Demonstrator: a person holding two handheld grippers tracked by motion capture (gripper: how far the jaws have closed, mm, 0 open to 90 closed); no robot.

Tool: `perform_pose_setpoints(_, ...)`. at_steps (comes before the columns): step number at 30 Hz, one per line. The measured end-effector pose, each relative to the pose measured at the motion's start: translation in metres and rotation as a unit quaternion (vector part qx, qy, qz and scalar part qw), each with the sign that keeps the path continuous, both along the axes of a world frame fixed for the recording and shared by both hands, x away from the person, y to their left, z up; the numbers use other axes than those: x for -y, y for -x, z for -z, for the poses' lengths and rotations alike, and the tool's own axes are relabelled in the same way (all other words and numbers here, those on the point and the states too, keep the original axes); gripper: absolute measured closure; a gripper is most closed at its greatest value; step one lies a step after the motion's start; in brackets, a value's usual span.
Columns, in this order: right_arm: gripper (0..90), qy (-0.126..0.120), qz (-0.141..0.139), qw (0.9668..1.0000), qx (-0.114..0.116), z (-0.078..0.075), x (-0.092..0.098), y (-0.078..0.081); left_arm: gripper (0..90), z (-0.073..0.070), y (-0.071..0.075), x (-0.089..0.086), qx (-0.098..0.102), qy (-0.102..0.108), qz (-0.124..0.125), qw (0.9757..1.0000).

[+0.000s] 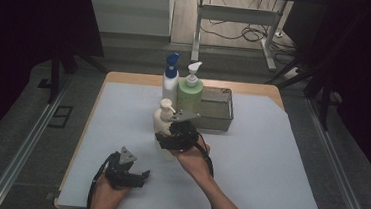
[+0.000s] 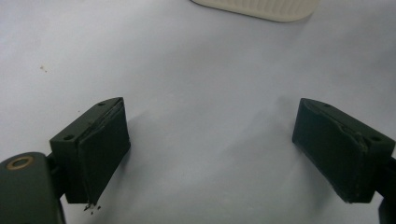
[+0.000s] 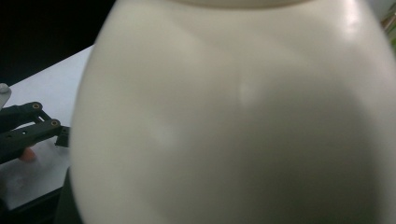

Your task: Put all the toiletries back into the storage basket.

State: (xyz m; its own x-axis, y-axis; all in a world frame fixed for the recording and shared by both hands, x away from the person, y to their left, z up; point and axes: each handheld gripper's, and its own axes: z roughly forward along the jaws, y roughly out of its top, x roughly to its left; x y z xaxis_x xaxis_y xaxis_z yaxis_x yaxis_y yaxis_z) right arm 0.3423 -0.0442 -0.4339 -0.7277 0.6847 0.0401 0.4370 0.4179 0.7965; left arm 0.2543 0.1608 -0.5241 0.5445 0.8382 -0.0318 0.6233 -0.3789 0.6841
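A cream pump bottle (image 1: 164,117) stands upright on the white mat (image 1: 269,161), in front of two other bottles. My right gripper (image 1: 166,142) is at its lower body from the front right, with a hand behind it. In the right gripper view the cream bottle (image 3: 233,116) sits very close and hides the jaws, so I cannot see whether the pads press on it. My left gripper (image 1: 140,177) rests low over the mat at the front left, open, with nothing between its jaws (image 2: 212,149). It also appears in the right gripper view as the left gripper (image 3: 28,130).
A white bottle with a blue cap (image 1: 170,81) and a green pump bottle (image 1: 190,92) stand behind the cream one. A metal tray (image 1: 230,110) lies to their right. A ribbed white edge (image 2: 261,9) shows ahead of the left gripper. The wooden table edge (image 1: 125,77) borders the mat.
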Motion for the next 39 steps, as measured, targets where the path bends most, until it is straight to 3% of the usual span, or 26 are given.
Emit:
perform_pose_setpoints(3,35.4,0.010,0.000,0.9999,0.010,-0.002,0.002,0.002,10.6,0.000,0.000,0.000,0.000,0.000,0.000,1.0000)
perform_pose_setpoints(6,36.0,0.007,-0.005,1.0000,-0.001,-0.004,0.006,-0.001,10.6,0.000,0.000,0.000,0.000,0.000,0.000,1.0000)
perform_pose_setpoints(13,36.5,0.013,-0.010,0.9999,0.000,-0.013,0.016,0.003,10.6,0.000,0.000,0.000,0.000,0.000,0.000,1.0000)
perform_pose_setpoints(25,36.6,0.009,-0.019,0.9998,-0.006,-0.039,0.050,0.011,10.6,0.000,0.000,0.000,0.000,0.001,0.000,1.0000)
perform_pose_setpoints(39,36.7,0.004,0.003,0.9999,-0.009,-0.069,0.096,0.015,10.6,0.000,0.000,0.000,0.000,0.001,0.000,1.0000)
